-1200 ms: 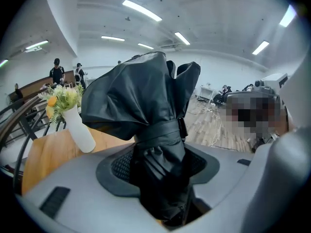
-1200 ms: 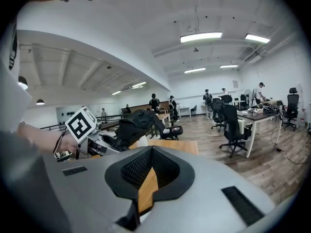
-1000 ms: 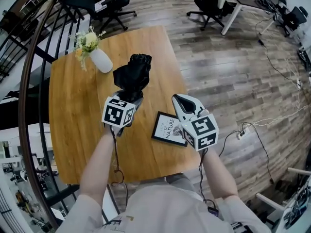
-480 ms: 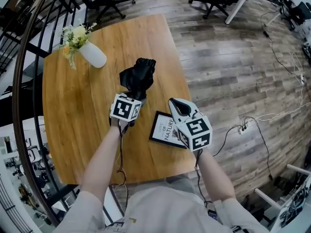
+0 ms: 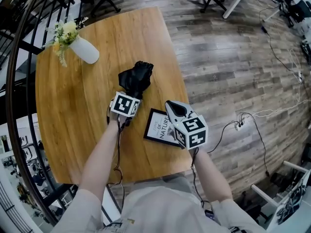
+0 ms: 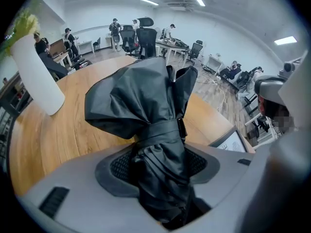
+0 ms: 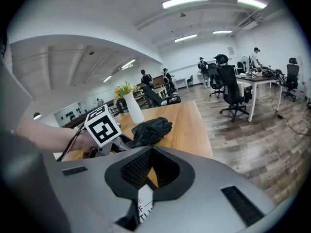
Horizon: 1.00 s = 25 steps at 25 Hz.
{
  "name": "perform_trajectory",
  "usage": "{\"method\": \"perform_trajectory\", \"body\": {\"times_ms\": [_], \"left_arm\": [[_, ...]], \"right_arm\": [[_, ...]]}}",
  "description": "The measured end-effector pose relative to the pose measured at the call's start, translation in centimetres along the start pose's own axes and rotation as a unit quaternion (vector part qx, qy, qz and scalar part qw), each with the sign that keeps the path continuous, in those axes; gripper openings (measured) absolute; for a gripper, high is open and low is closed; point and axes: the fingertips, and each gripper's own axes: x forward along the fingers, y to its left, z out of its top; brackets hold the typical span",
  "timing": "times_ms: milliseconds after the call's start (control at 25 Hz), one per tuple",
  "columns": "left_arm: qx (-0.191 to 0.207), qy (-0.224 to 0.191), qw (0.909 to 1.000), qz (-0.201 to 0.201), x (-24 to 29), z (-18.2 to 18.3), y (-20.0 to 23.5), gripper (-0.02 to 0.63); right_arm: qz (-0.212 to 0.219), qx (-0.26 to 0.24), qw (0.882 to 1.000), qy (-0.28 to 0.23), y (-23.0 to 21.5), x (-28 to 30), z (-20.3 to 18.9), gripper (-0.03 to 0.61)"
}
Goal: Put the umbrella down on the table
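Observation:
A folded black umbrella (image 5: 136,77) (image 6: 146,101), strapped round its middle, sticks forward out of my left gripper (image 5: 130,96) (image 6: 163,176), which is shut on its lower part. It hangs low over the wooden table (image 5: 73,110); I cannot tell whether its far end touches the wood. The right gripper view shows the umbrella (image 7: 151,126) past the marker cube. My right gripper (image 5: 171,107) (image 7: 151,152) hovers over the table's near right part, above a framed print (image 5: 156,128). Its jaws meet at the tips with nothing between them.
A white vase with yellow flowers (image 5: 82,49) (image 6: 34,76) (image 7: 133,108) stands at the table's far left. The framed print (image 6: 231,141) (image 7: 144,203) lies flat near the right edge. Office chairs, desks and floor cables lie beyond the table; a black railing runs along the left.
Both grippers have come down toward the table, the umbrella sinking with the left one and tipping further down. The right gripper has dropped closer to the framed print.

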Motion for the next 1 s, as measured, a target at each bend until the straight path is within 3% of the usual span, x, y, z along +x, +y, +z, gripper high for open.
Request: {"method": "perform_trajectory", "body": {"times_ms": [320, 480, 680, 800, 1000], "left_arm": [[0.004, 0.009, 0.9997, 0.023, 1.3, -1.3, 1.1, 0.275], [0.038, -0.008, 0.9976, 0.056, 0.8, -1.2, 1.0, 0.293], [0.05, -0.077, 0.9945, 0.051, -4.3, 2.4, 0.3, 0.291], [0.074, -0.115, 0.9887, 0.061, -8.5, 5.1, -0.3, 0.267], [0.074, -0.194, 0.9759, 0.066, -15.7, 8.1, -2.3, 0.236]], "right_arm": [[0.014, -0.027, 0.999, 0.018, 0.7, 0.1, -1.0, 0.028], [0.007, -0.043, 0.999, 0.012, 0.1, -0.6, 0.1, 0.028], [0.016, -0.063, 0.998, -0.012, 1.4, -1.9, 3.2, 0.028], [0.054, -0.044, 0.996, -0.052, 3.2, -3.5, 6.6, 0.028], [0.057, -0.075, 0.988, -0.121, 5.2, -8.5, 12.3, 0.028]]}}
